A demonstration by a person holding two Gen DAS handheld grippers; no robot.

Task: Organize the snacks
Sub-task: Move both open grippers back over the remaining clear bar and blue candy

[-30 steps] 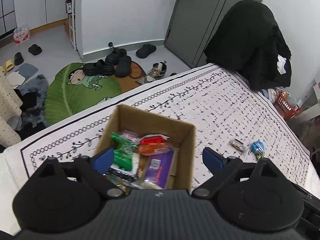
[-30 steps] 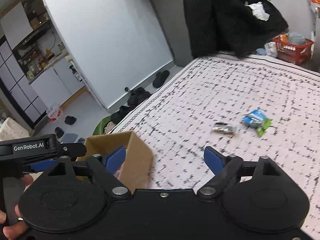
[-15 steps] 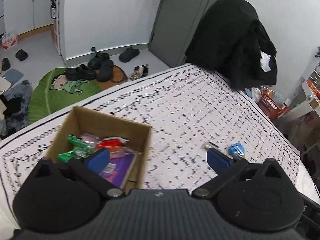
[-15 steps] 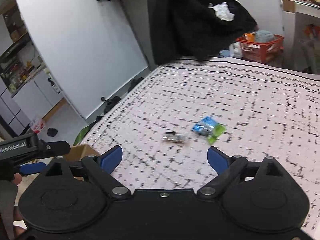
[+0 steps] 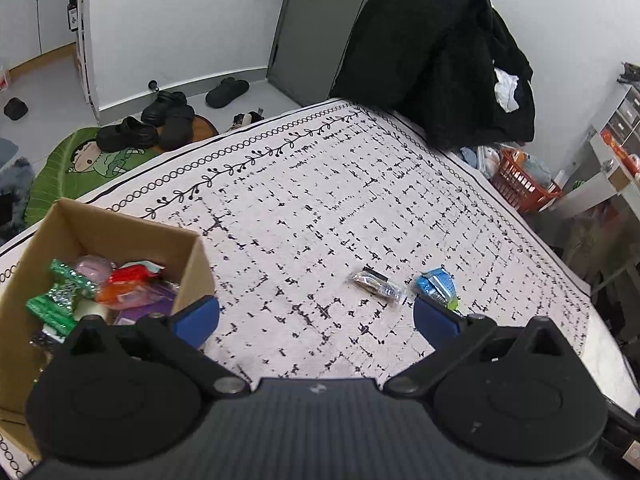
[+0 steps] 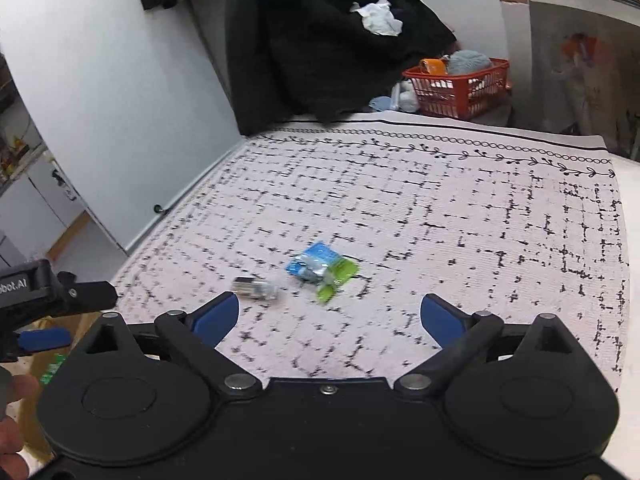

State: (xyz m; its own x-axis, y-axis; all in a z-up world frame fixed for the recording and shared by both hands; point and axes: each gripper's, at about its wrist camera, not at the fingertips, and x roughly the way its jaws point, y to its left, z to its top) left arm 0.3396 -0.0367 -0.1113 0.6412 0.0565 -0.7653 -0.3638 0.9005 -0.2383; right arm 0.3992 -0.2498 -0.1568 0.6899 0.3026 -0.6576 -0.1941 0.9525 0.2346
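A cardboard box [image 5: 192, 268] at the left holds several bright snack packets [image 5: 132, 280]. Two loose snacks lie on the patterned tablecloth [image 5: 320, 200]: a dark clear-wrapped bar [image 5: 374, 282] [image 6: 256, 289] and a blue-and-green packet [image 5: 436, 286] [image 6: 322, 270]. My left gripper [image 5: 316, 316] is open with nothing between its blue pads, the bar just ahead of it and the blue packet by its right pad. My right gripper [image 6: 330, 316] hovers short of both loose snacks, its jaws opening with nothing between them. The left gripper's side [image 6: 40, 292] shows at the far left of the right wrist view.
A black garment [image 5: 436, 48] hangs over a chair at the table's far edge. A red basket [image 6: 460, 84] sits on the floor beyond. Shoes [image 5: 160, 120] and a green leaf mat [image 5: 80, 164] lie on the floor past the left edge.
Both grippers have swung right, away from the box and toward the two loose snacks. The box has slid to the left edge of the left wrist view. Both jaws have widened.
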